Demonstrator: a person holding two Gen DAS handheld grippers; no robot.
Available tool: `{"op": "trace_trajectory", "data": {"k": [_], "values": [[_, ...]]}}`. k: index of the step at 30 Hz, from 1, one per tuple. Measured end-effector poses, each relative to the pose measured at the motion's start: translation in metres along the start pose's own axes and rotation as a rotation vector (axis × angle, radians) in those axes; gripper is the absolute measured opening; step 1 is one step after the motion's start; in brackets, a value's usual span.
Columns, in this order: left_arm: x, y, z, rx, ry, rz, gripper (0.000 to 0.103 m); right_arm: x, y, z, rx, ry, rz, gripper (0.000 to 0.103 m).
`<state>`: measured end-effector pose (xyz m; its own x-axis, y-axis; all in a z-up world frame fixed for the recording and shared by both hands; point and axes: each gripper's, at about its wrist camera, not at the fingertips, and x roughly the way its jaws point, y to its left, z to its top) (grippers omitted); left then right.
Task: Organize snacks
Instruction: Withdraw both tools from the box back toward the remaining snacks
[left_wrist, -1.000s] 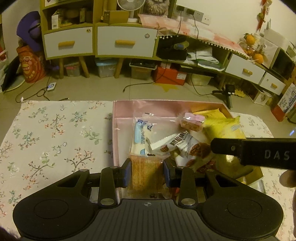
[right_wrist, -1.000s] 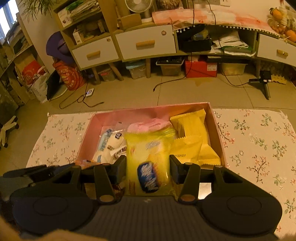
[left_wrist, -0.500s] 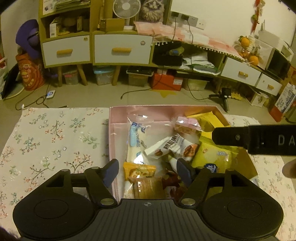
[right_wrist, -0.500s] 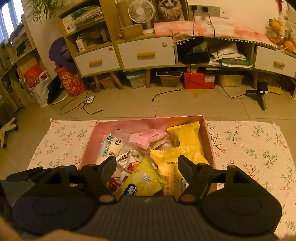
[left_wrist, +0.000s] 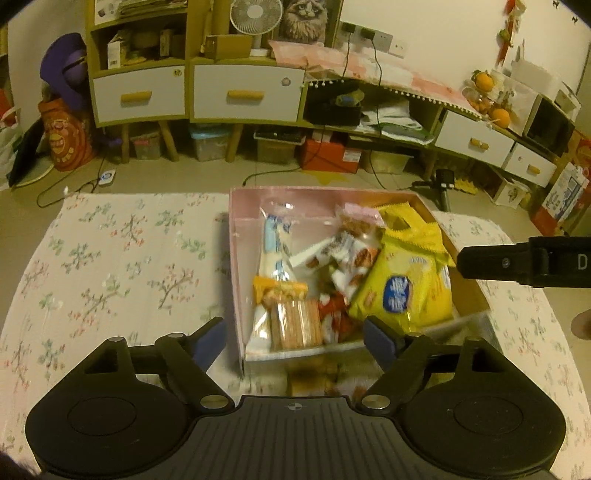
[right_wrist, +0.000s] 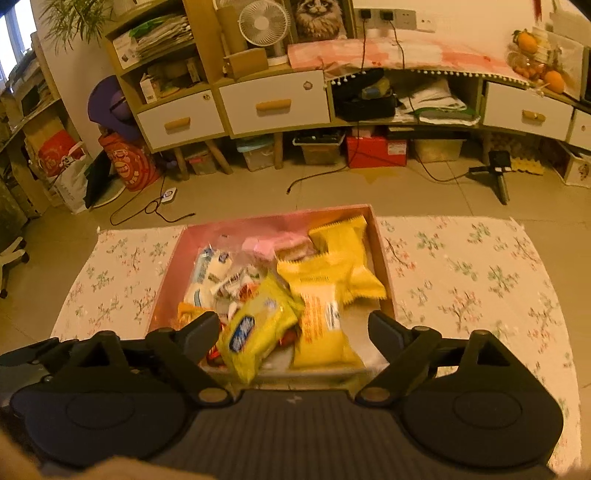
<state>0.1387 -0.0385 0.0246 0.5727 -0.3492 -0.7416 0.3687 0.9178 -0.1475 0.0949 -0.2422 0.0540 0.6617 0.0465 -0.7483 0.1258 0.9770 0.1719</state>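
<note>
i had both grippers over the near end of the pink box (left_wrist: 236, 258), which sat on the flowered cloth (left_wrist: 110, 266) in the middle of the table. my left gripper (left_wrist: 295, 338) was released; its jaws had just been opening, and nothing was pressed between its blue pads. the cracker pack (left_wrist: 295, 328) lay loose in the box's near left corner, just beyond the pads, next to a small orange packet (left_wrist: 280, 290) and a long white and blue packet (left_wrist: 275, 254). red-wrapped sweets (left_wrist: 338, 317) sat just beside the crackers.

my right gripper (right_wrist: 295, 330) was released too; its jaws had also just been opening and gripped nothing. the yellow bag (right_wrist: 258, 325) with the blue label lay tilted in the box between the pads' line of sight, touching neither pad. beyond it lay more yellow packs (right_wrist: 332, 266) along the right wall, and a pink packet (right_wrist: 266, 245) sat near the far wall. in the left view the right gripper's black finger (left_wrist: 517, 262) crossed in from the right, above the box's right edge.
</note>
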Motion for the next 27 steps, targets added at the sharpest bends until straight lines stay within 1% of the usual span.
{"op": "trace_trajectory", "data": {"k": [4, 7, 13, 22, 27], "values": [[-0.012, -0.002, -0.013, 0.011, 0.009, 0.009, 0.088, -0.010, -0.002, -0.014, 0.010, 0.008, -0.012, 0.094], [-0.021, -0.003, -0.023, 0.017, 0.015, 0.014, 0.091, -0.014, -0.003, -0.025, 0.007, 0.026, -0.025, 0.095], [-0.037, -0.006, -0.044, 0.031, 0.046, 0.026, 0.093, -0.023, -0.004, -0.045, 0.014, 0.059, -0.039, 0.096], [-0.053, -0.004, -0.070, 0.026, 0.055, 0.029, 0.095, -0.037, 0.001, -0.068, -0.009, 0.050, -0.055, 0.100], [-0.052, -0.005, -0.083, 0.077, 0.049, 0.049, 0.095, -0.033, 0.003, -0.080, -0.057, 0.055, -0.088, 0.100]]}}
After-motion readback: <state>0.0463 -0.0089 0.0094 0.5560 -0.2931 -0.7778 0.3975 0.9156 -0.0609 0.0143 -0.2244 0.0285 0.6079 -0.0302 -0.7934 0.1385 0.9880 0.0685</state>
